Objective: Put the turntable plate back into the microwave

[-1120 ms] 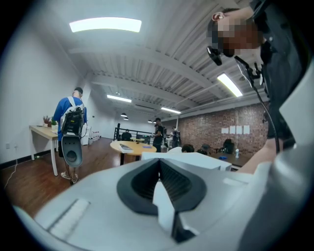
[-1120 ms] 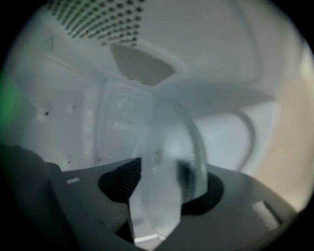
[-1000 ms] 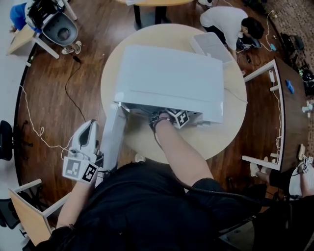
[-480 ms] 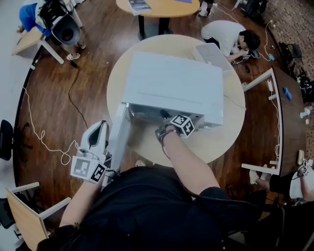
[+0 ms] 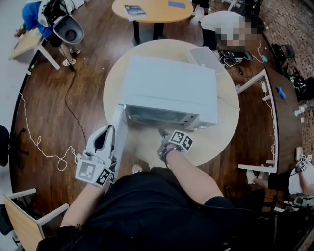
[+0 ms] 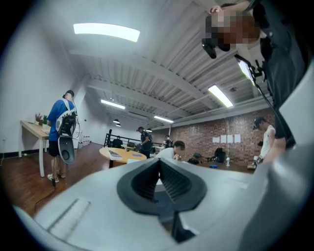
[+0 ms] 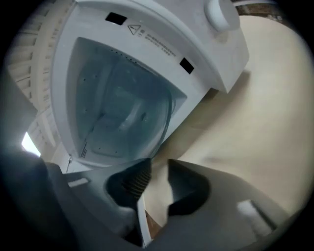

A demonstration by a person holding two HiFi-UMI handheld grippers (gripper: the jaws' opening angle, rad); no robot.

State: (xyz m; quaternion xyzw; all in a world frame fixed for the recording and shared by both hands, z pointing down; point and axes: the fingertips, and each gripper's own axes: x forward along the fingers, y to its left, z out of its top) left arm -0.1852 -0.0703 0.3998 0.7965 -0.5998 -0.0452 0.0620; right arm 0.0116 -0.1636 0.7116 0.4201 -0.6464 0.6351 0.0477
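Biggest thing in view is the round tabletop, with the white microwave sitting on it. Its long side runs left to right across my head view, and the open front faces back toward me. The door is swung all the way out on my left and sticks out past the tabletop edge.

From the right gripper view I'm looking straight into the cavity. There's what looks like the clear turntable plate lying flat on the cavity floor, just ahead of and above the right fingers. It's round, so no real long axis, and it's faint through the glare, so I can't swear how well it's seated.

The right gripper is just outside the opening, tilted down over bare tabletop. Its fingers have just been closing and now stand a narrow gap apart with nothing between them.

The left gripper sits on the outer side of the door, pointing level out into the room, with its fingers pressed together and empty.

The knob is up and to the right of the right fingers.
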